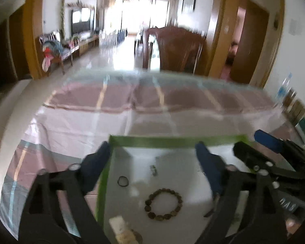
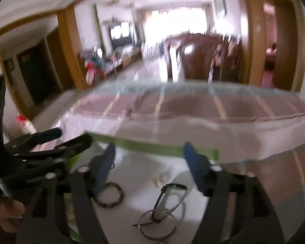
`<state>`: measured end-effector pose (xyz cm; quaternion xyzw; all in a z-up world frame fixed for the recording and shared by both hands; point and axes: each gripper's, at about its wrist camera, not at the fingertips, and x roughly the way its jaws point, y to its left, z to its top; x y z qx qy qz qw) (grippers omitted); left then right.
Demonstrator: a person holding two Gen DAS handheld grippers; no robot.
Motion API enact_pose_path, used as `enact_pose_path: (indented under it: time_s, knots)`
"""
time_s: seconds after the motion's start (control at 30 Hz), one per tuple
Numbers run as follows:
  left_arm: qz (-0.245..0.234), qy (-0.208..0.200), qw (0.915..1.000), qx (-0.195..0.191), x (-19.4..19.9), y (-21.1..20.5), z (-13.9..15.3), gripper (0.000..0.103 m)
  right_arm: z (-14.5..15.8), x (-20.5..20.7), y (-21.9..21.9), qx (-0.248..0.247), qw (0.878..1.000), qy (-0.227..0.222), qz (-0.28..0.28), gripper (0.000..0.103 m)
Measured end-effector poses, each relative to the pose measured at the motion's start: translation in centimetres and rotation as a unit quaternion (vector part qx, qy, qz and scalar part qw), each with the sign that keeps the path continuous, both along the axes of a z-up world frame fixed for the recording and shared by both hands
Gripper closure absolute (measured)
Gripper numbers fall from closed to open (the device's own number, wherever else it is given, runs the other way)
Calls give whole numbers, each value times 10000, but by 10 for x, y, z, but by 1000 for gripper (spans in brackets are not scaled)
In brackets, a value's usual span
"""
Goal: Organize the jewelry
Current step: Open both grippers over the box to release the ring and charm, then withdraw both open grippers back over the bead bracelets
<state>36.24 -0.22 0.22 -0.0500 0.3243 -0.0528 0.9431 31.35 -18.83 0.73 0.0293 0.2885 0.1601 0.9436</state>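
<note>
A white tray with a green rim [image 1: 172,140] lies on the tablecloth; its rim also shows in the right wrist view [image 2: 152,146]. In it lie a brown bead bracelet [image 1: 163,204] [image 2: 111,195], a small black ring [image 1: 123,181], a small clear packet [image 1: 153,170] [image 2: 158,180], a pale beaded piece [image 1: 124,231] and a black carabiner with metal key rings [image 2: 162,209]. My left gripper [image 1: 152,156] is open and empty above the tray. My right gripper [image 2: 149,154] is open and empty above the tray; it shows at the right in the left wrist view [image 1: 248,142].
The table carries a pink, white and blue checked cloth [image 1: 91,122]. A dark wooden chair [image 1: 179,48] stands beyond the far edge. Bottles and boxes [image 1: 292,103] stand at the table's right edge. A hand [image 2: 6,213] holds the left gripper.
</note>
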Motion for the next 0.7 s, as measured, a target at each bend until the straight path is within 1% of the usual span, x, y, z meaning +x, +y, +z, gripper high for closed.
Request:
enact_pose_path:
  time_s: [0.03,0.07,0.1,0.13,0.17,0.2,0.23,0.27,0.3,0.37,0.4,0.47,0.57,0.6,0.67,0.7]
  knots:
    - [-5,-120,9999,-87,-13,4,9,13,8,-13,-4,28,9998,-176,18,32]
    - [-5,-273,9995,-161,-30,9,18,13,20,-36,-11,47,9991,-425,-5,32]
    - [14,-562,9982,-226,-58,16,31,9,30,-57,-18,112,9978,-654,-34,31]
    - [51,-802,9964,-265,-79,21,40,5,40,-80,-26,205,9959,-880,-56,27]
    - [77,-1118,9933,-295,-107,26,49,4,49,-104,-34,279,9936,-1093,-80,23]
    - [72,-1321,9908,-277,-127,29,55,4,55,-123,-40,323,9918,-1235,-93,21]
    - [91,-1534,9879,-186,-157,33,61,4,61,-150,-48,356,9894,-1404,-91,16]
    - [123,-1643,9863,-132,-179,35,63,4,64,-177,-54,339,9873,-1549,-83,13]
    - [106,-1751,9844,-137,-207,38,61,4,64,-194,-58,304,9862,-1622,-101,12]
    - [84,-1768,9840,-181,-241,41,54,4,59,-233,-65,216,9854,-1680,-148,12]
    - [120,-1744,9843,-237,-261,45,47,4,56,-245,-67,181,9857,-1664,-204,12]
    - [234,-1720,9842,-359,-288,52,37,4,48,-266,-69,130,9858,-1641,-321,12]
    - [464,-1488,9865,-501,-313,63,23,4,37,-291,-75,111,9875,-1515,-424,12]
    - [519,-1458,9866,-520,-320,66,22,4,35,-299,-80,186,9876,-1491,-459,12]
    - [566,-1470,9857,-600,-333,74,21,4,31,-309,-87,178,9890,-1381,-506,12]
    - [601,-1470,9857,-563,-339,77,22,4,30,-311,-90,184,9890,-1368,-537,12]
